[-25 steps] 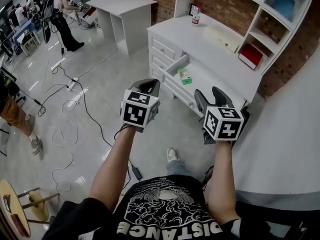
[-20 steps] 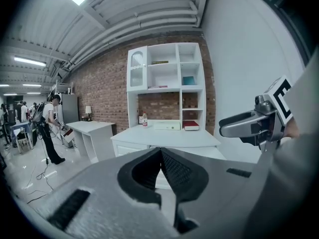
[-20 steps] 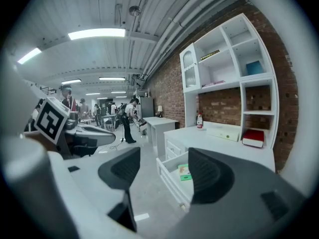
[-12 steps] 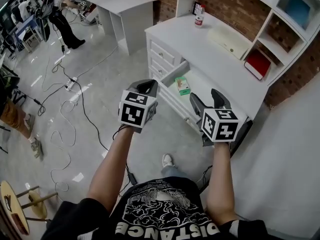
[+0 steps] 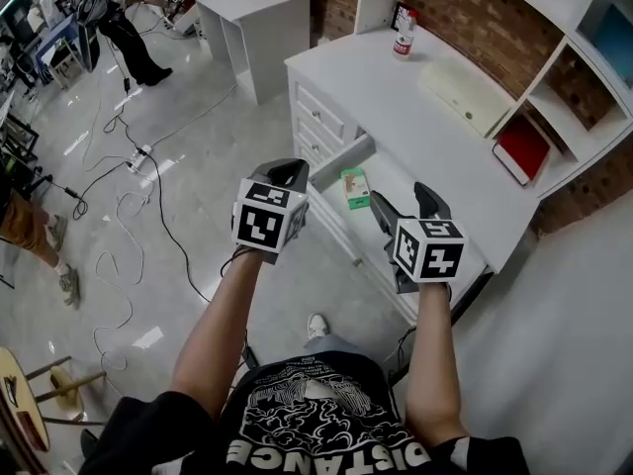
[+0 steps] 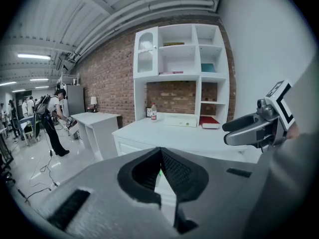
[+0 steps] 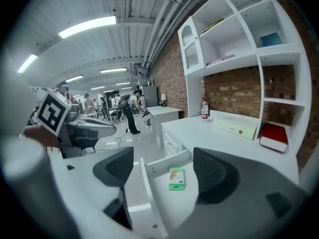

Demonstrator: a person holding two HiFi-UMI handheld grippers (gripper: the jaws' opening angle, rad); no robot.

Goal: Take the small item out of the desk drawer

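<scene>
White bench (image 5: 425, 132) drawer (image 5: 341, 160) open, small green box (image 5: 354, 187) flat inside, twelve o'clock of right gripper (image 5: 404, 199), whose empty jaws are opening; left gripper (image 5: 289, 170) jaws pressed together. Probably a light, stiff carton: pinch its long edges

I've brought the right gripper (image 5: 403, 196) in toward the open drawer (image 5: 339, 162). It hung well back from the drawer before and now sits just beside it. Its fingers (image 5: 382, 209) are opening wider, with the small green box (image 5: 353, 187) ahead of them, not between.
</scene>
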